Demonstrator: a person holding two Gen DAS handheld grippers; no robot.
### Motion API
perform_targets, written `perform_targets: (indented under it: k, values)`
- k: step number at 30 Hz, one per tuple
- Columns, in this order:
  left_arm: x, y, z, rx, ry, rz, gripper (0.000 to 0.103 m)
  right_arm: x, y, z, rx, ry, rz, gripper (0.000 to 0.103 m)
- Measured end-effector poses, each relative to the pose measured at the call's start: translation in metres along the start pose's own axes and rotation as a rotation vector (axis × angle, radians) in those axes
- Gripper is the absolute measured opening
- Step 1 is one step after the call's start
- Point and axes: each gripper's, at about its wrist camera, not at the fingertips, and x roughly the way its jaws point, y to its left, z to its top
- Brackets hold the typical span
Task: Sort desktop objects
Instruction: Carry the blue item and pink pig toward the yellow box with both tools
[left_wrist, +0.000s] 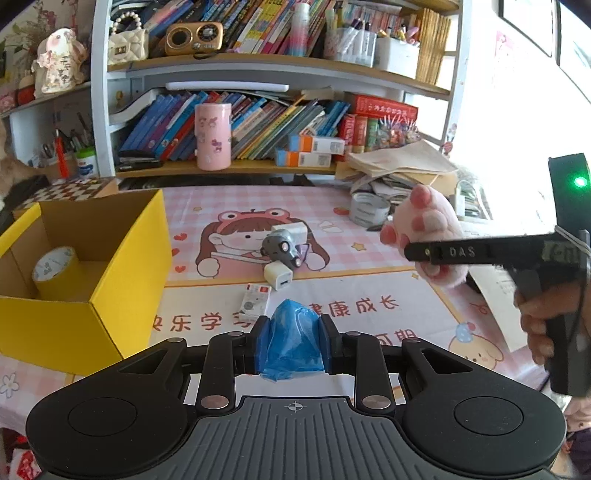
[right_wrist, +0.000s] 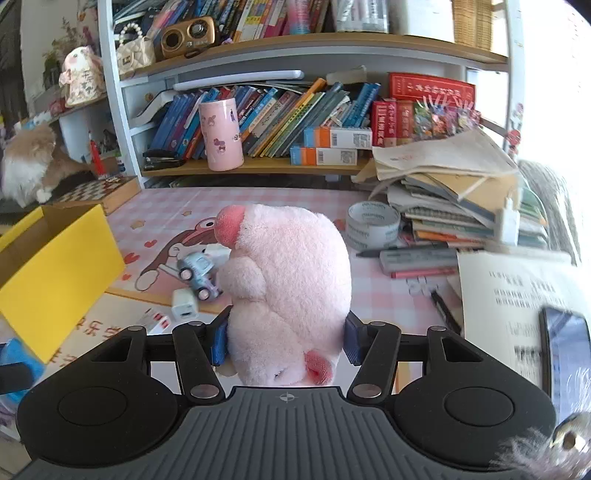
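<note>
Left gripper (left_wrist: 290, 341): jaws clamped on a crumpled blue plastic bag (left_wrist: 291, 345), which fills the gap between the pads and rises above them. Right gripper (right_wrist: 284, 341): jaws gripping a pink plush toy (right_wrist: 291, 291) at its lower body, held above the desk (right_wrist: 373, 295).

Left wrist view only: the inside of the yellow box (left_wrist: 88, 258) at the left, holding a roll of yellow tape (left_wrist: 55, 267), and the right gripper from the side with a hand (left_wrist: 539, 325) on its grip. Right wrist view only: the stack of books and papers (right_wrist: 443, 192), pens beside it, and a cat (right_wrist: 29, 170) at far left.

On the desk in both views: a toy car (left_wrist: 282, 247), a white charger (left_wrist: 277, 277), a small white packet (left_wrist: 255, 301) and a grey tape roll (right_wrist: 373, 225). The plush hides part of the car and the desk behind it; its face cannot be made out. The phone (right_wrist: 567, 354) at lower right is blurred and cut off.
</note>
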Motion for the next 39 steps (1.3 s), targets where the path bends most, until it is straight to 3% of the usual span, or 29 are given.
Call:
perform_targets:
  k: [20,26,39]
  values:
    - [-0.055,0.080,-0.040,0.039,0.024,-0.077,0.026,-0.066,0.116,-0.071,0.066,0.063,-0.081,0.053]
    - [-0.071,0.111,-0.063,-0.015,0.042,-0.073,0.026,-0.077,0.161,-0.087,0.035,0.102,-0.055,0.053]
    - [-0.107,0.156,-0.096,0.014,0.070,-0.092,0.026,-0.100,0.232,-0.121,0.064,0.126,-0.042,0.053]
